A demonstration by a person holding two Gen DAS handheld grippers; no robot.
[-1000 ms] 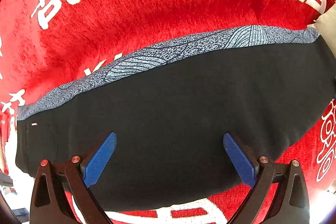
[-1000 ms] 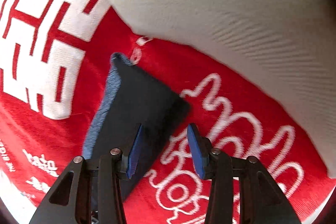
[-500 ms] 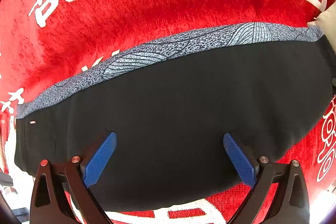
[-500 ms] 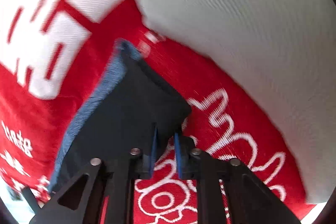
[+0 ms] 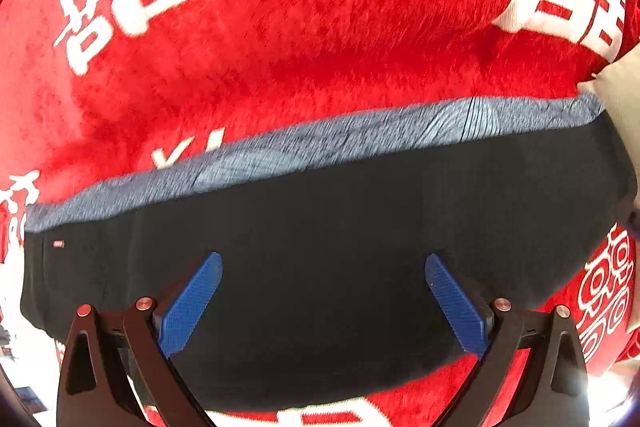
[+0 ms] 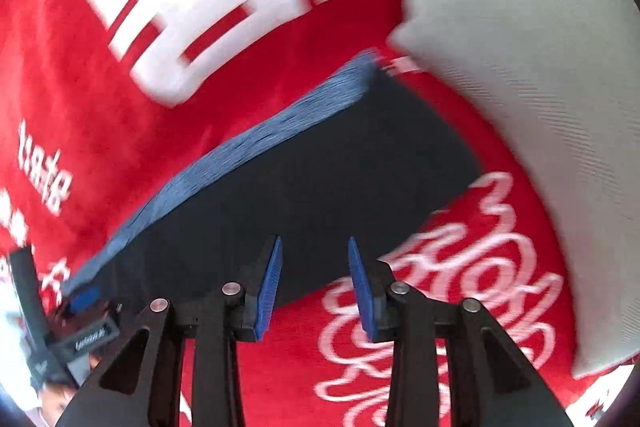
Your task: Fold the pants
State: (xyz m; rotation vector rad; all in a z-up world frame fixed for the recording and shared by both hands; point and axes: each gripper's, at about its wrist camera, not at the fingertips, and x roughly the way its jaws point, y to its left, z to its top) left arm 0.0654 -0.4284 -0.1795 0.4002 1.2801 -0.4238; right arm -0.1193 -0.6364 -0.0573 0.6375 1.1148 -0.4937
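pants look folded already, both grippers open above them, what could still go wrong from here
1. The right gripper hangs open right over the pants' near edge; its blue fingertips could snag the cloth and pull the fold open.
2. The pants' far corner sits beside the white pillow, so a nudge there may bunch it.
3. The left gripper is wide open low over the pants and may drag the top layer.

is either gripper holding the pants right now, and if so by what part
Nothing is held. The left gripper hangs wide open over the black pants, and the right gripper is also open by their near edge, its pads apart with no cloth pinched.
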